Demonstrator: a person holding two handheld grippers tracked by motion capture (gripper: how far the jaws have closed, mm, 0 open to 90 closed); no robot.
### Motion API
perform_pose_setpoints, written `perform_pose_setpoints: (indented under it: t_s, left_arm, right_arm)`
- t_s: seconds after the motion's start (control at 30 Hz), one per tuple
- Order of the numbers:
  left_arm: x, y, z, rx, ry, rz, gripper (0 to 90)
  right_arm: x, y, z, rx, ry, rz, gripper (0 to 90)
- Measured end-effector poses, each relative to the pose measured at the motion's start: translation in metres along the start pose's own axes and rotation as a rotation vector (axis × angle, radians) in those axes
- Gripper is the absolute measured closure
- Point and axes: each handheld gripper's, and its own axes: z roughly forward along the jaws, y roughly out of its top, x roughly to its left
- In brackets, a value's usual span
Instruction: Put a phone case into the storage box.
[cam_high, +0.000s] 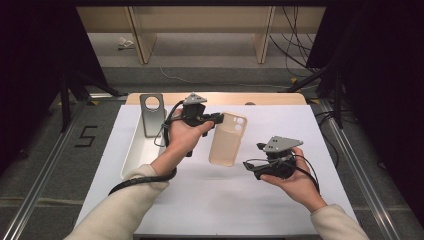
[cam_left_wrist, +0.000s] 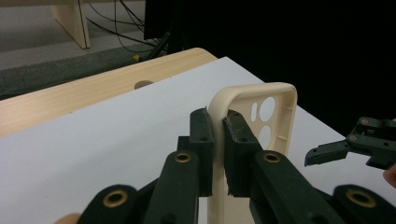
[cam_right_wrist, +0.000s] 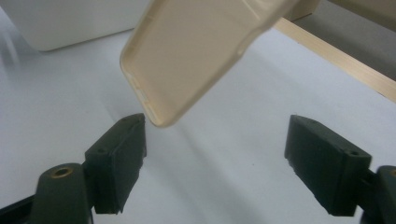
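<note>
While the left gripper (cam_high: 218, 118) pinches the beige phone case (cam_high: 227, 140) by 1 long edge near its camera end, the case hangs above the white table cover (cam_high: 225, 200), clear of the surface, with its lower end pointing toward the person. Seen from the left gripper view, the 2 black pads are pressed against the thin side wall of the case (cam_left_wrist: 252, 100) from either side, just beside the corner with the camera cut-outs, and the case stands on edge between them. The left hand (cam_high: 184, 135) wraps the body of that gripper, and its cable loops down past the sleeve. Lower and to the right in the high view, the right gripper (cam_high: 251, 166) sits in the right hand (cam_high: 295, 180), its tips aimed toward the bottom end of the case and near it without touching. From the right gripper view its 2 jaws are spread wide, with bare white cover between them, and the rounded lower corner of the case (cam_right_wrist: 187, 60) floats just above the left pad (cam_right_wrist: 122, 154), apart from it. A white tray (cam_high: 131, 155) lies at the left of the table cover, and a grey phone case (cam_high: 152, 114) leans at its far end, well apart from both grippers.
</note>
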Motion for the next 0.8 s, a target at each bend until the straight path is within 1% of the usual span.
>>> perform_pose_setpoints:
  t_s: [0.17, 0.27, 0.43, 0.63, 0.8]
  left_arm:
    - [0.005, 0.002, -0.012, -0.022, 0.007, 0.006, 83.1]
    - [0.01, 0.002, -0.02, -0.031, 0.016, 0.012, 83.0]
    - [0.018, 0.002, -0.033, -0.048, 0.026, 0.004, 83.1]
    - [0.026, 0.004, -0.045, -0.062, 0.037, -0.002, 83.1]
    - [0.031, 0.008, -0.056, -0.087, 0.041, -0.009, 83.1]
  right_arm:
    - [-0.003, -0.003, -0.003, -0.017, -0.017, 0.027, 17.8]
    - [-0.006, -0.005, -0.005, -0.024, -0.029, 0.045, 17.4]
    - [-0.008, -0.01, -0.007, -0.017, -0.039, 0.074, 17.0]
    - [-0.012, -0.013, -0.012, -0.041, -0.053, 0.11, 17.1]
    - [-0.014, -0.017, -0.016, -0.038, -0.063, 0.122, 17.1]
